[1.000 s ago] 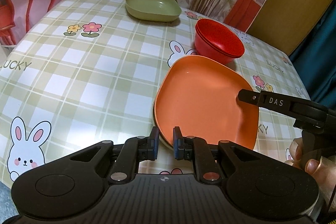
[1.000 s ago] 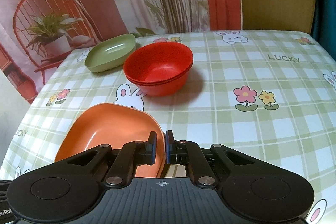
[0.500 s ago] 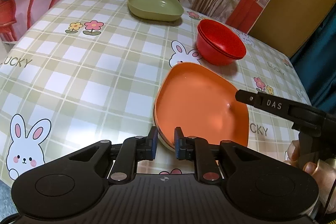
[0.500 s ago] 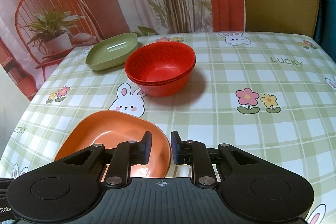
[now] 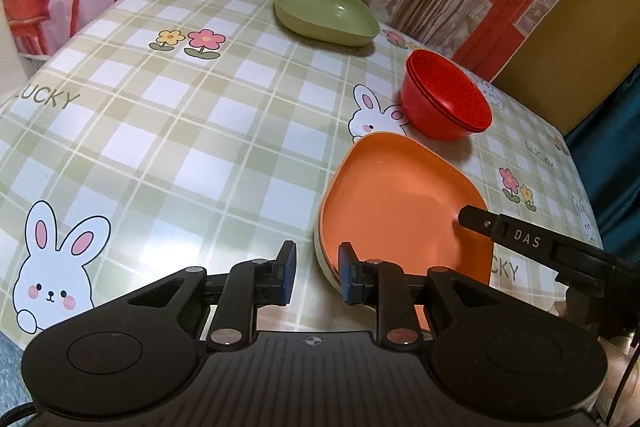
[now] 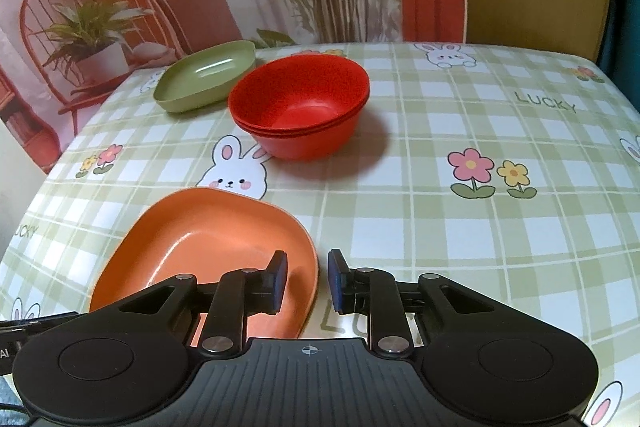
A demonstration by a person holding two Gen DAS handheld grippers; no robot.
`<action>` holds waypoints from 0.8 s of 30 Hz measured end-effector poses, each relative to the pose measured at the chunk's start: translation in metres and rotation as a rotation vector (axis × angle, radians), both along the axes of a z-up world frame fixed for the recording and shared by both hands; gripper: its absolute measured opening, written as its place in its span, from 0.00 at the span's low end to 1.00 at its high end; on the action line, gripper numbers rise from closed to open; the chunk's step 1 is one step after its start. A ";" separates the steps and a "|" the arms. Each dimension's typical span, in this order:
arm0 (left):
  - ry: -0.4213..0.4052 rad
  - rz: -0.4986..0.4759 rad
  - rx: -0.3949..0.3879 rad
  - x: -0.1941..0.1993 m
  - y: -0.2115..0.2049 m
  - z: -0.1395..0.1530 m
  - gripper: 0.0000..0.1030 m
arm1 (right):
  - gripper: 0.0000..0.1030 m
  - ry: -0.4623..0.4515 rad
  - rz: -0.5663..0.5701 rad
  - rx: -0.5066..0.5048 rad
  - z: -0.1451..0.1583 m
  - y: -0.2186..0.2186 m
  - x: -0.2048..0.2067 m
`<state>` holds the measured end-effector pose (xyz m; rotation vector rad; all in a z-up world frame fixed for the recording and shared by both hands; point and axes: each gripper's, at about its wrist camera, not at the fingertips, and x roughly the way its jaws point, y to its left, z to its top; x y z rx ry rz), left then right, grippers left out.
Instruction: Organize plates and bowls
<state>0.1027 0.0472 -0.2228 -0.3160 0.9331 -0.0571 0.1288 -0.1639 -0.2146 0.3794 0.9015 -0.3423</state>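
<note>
An orange plate (image 5: 400, 211) lies on a cream plate, whose rim shows under it, near the table's front edge; it also shows in the right wrist view (image 6: 208, 247). My left gripper (image 5: 316, 273) is open, its jaws either side of the stack's near-left rim, not touching. My right gripper (image 6: 304, 281) is open, its jaws either side of the orange plate's right rim. The right gripper's finger (image 5: 520, 237) shows over the plate in the left view. Stacked red bowls (image 6: 300, 111) (image 5: 446, 103) stand behind the plates. A green plate (image 5: 324, 13) (image 6: 206, 75) lies at the far edge.
The table (image 5: 180, 131) has a green checked cloth with rabbits and flowers. A painted backdrop hangs behind its far edge. A dark teal curtain (image 5: 616, 115) hangs at the right. The table's front edge is close under both grippers.
Both grippers have opened and let go of the orange plate's rim. The plate now rests on the cream plate. Both grippers have drawn back and up a little.
</note>
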 end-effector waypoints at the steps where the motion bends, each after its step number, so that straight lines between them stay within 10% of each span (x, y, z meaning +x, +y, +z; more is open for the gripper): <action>1: -0.001 0.003 -0.001 0.000 0.000 0.000 0.24 | 0.21 0.000 -0.004 0.001 0.000 -0.001 0.000; 24: -0.327 -0.004 0.095 0.063 0.046 0.114 0.27 | 0.22 -0.251 0.152 -0.090 0.105 -0.023 0.069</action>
